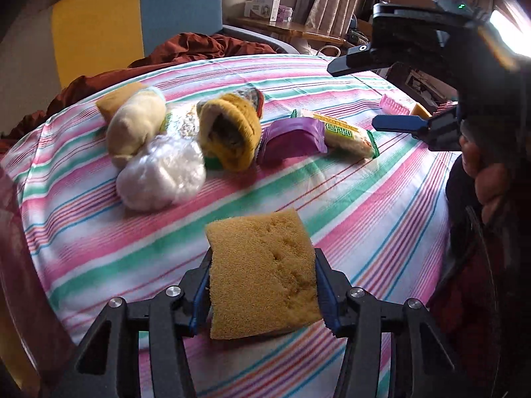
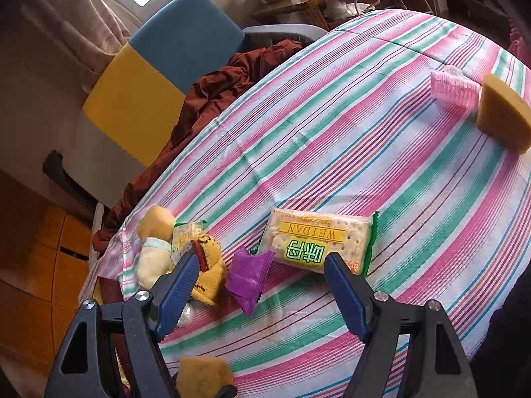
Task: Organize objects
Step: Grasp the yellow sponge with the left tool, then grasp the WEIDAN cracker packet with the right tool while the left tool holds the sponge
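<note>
Two grippers above a striped table, one clamped on a sponge

The left gripper (image 1: 264, 278) held a yellow sponge square (image 1: 264, 273) pinched between its blue pads (image 1: 325, 295), raised over the near part of the round table (image 1: 381, 232) with its striped cloth. The right gripper (image 2: 262, 293) hovered with its fingers spread wide and nothing between them, above the purple packet (image 2: 249, 277) and the near end of the cracker pack (image 2: 318, 240).

Toward the table's far left edge a cluster lay bunched together: a cream plush toy (image 1: 136, 126), a clear plastic bundle (image 1: 162, 175) touching it in front, and a mustard knitted piece (image 1: 229, 132) just beside those. The purple packet sat next to the knitted piece, with the cracker pack touching its other side. Well apart, near the far right edge, a pink ridged roller (image 2: 454, 88) lay against a second sponge wedge (image 2: 504, 112). Behind the table stood a blue and yellow chair (image 1: 132, 23) draped with rust-red fabric (image 1: 205, 46).
</note>
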Demonstrator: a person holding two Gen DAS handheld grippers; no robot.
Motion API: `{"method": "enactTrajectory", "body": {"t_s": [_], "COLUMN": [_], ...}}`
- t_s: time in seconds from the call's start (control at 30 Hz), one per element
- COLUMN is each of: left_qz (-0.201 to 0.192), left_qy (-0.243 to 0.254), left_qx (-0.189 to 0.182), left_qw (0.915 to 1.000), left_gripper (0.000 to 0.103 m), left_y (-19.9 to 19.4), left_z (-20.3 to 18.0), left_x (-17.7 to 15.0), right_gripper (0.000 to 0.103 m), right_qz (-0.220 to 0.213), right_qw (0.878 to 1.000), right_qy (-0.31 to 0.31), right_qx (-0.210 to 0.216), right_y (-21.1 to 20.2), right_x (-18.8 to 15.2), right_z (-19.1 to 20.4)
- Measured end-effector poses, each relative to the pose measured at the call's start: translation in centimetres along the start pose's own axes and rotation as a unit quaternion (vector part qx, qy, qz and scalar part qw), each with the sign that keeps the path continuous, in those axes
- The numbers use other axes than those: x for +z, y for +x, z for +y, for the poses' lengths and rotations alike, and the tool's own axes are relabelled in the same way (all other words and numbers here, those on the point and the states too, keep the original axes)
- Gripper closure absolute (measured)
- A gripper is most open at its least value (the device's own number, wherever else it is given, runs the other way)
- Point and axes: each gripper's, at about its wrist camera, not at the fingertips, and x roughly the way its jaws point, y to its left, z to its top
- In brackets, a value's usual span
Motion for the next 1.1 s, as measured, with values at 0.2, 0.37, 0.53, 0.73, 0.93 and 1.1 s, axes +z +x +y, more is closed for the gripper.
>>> {"method": "enactTrajectory", "body": {"t_s": [0.2, 0.37, 0.53, 0.73, 0.93, 1.1], "left_qz": [-0.021, -0.033, -0.048, -0.06, -0.066, -0.068], "left_qy": [-0.005, 0.007, 0.016, 0.021, 0.017, 0.015], "left_qx": [-0.004, 0.004, 0.003, 0.0, -0.008, -0.013], "left_qw": [0.9998, 0.9994, 0.9987, 0.998, 0.9977, 0.9975], "left_gripper": [0.049, 0.048, 0.048, 0.048, 0.048, 0.046], "left_y": [-0.9, -0.4, -0.4, -0.6, -0.7, -0.7], "left_z": [0.6, 0.3, 0.2, 0.3, 0.5, 0.7], "left_x": [-1.9, -1.8, -2.0, -2.2, -2.3, -2.4], "right_gripper": [0.024, 0.024, 0.024, 0.024, 0.026, 0.026], "right_qz": [0.02, 0.004, 0.009, 0.047, 0.124, 0.162], "right_qw": [0.998, 0.998, 0.997, 0.989, 0.931, 0.887], "right_qy": [-0.054, -0.02, -0.022, -0.084, -0.272, -0.361], "right_qx": [-0.038, -0.058, -0.079, -0.113, -0.209, -0.236], "right_y": [1.1, 0.6, 0.9, 1.4, 2.1, 3.8], "right_x": [-0.6, 0.0, 0.0, 0.4, 1.3, 0.8], "right_z": [1.6, 0.1, 0.0, 1.4, 3.2, 2.8]}}
